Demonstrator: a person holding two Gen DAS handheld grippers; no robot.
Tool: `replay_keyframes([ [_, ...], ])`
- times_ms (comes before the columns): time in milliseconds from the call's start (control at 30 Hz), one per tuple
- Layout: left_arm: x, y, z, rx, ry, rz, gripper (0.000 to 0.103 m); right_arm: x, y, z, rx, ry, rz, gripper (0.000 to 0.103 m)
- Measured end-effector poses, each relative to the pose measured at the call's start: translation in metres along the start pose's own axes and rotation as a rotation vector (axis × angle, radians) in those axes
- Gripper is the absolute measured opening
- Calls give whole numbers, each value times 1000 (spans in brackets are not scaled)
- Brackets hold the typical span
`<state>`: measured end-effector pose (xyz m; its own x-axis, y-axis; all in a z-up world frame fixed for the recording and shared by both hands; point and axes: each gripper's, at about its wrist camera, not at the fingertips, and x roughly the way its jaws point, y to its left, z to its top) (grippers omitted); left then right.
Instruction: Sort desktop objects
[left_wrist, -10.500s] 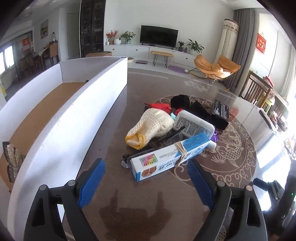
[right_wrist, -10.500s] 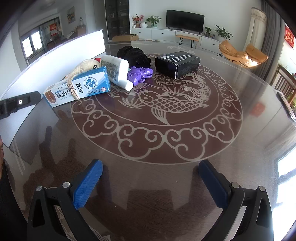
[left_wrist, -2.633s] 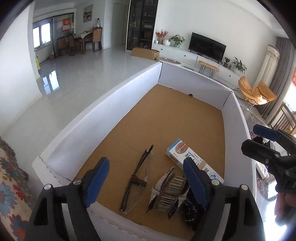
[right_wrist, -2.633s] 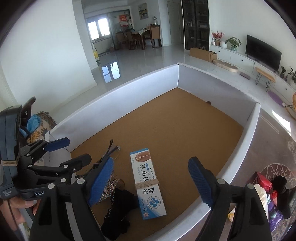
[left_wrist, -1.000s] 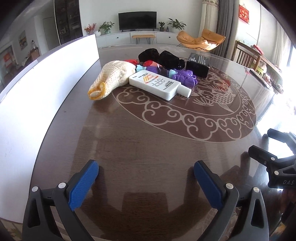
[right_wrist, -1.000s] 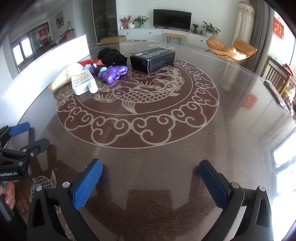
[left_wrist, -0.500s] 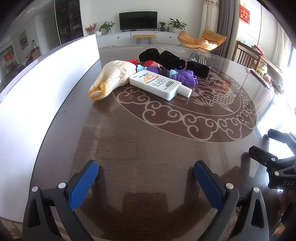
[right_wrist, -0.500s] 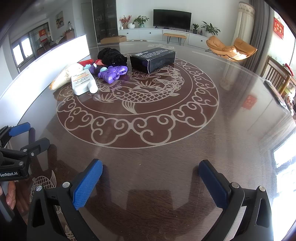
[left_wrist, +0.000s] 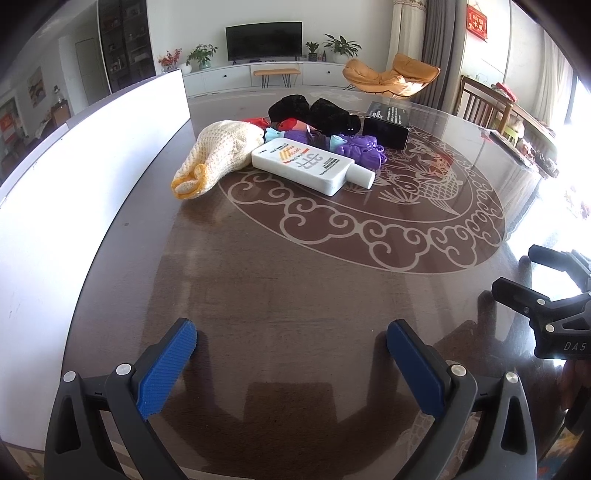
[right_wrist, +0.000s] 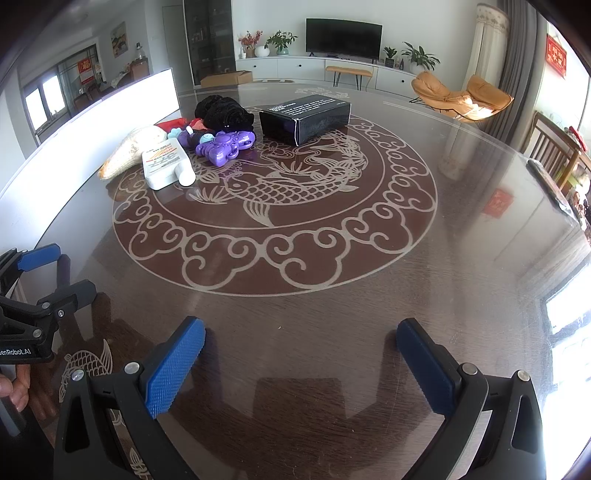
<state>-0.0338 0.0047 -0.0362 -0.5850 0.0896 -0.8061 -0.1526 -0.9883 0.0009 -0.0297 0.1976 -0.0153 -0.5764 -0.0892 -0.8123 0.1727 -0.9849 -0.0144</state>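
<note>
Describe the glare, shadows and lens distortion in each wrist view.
Left wrist view: window glare blows out the right edge, the white box wall is overexposed, and fisheye bends the table. Right wrist view: glare whitens the lower right corner, the glossy top mirrors the room, and the right hand-held gripper casts dark reflections.

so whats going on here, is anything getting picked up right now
Not at this moment. A person holds two blue-padded grippers low over the dark round table; the left gripper and right gripper are both open and empty. The things to be sorted lie in a cluster at the far side: a white flat bottle, a cream knitted pouch, a purple plastic toy, a black rectangular box and a black fabric bundle, beside a white-walled box.
</note>
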Motion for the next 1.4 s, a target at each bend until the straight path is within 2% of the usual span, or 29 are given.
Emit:
replay_keyframes([
  [267, -2, 24, -4, -117, -4, 83, 103, 0, 0, 0, 0, 0, 0, 103],
  [633, -2, 29, -6, -154, -7, 114, 103, 5, 2, 7, -8, 9, 6, 103],
  [733, -2, 29, -6, -156, -9, 116, 103, 18, 13, 30, -80, 50, 72, 103],
  [867, -2, 30, -6, -158, -10, 117, 103, 21, 55, 75, -211, -65, 152, 103],
  [967, -2, 30, -6, -157, -10, 117, 103, 33, 93, 112, -296, -100, 182, 102],
  [1033, -2, 29, -6, -157, -10, 116, 103, 45, 115, 131, -336, -89, 220, 96],
  [1100, -2, 29, -6, -156, -10, 115, 103, 64, 137, 141, -389, -35, 248, 86],
  [1133, -2, 29, -6, -155, -11, 115, 103, 73, 147, 143, -417, -5, 240, 80],
  [1200, -2, 29, -6, -156, -11, 116, 103, 88, 157, 143, -444, 31, 199, 79],
  [1267, -2, 29, -6, -157, -11, 118, 103, 94, 156, 143, -422, 30, 196, 78],
  [1400, -2, 29, -6, -158, -11, 120, 103, 91, 144, 138, -325, 36, 241, 56],
])
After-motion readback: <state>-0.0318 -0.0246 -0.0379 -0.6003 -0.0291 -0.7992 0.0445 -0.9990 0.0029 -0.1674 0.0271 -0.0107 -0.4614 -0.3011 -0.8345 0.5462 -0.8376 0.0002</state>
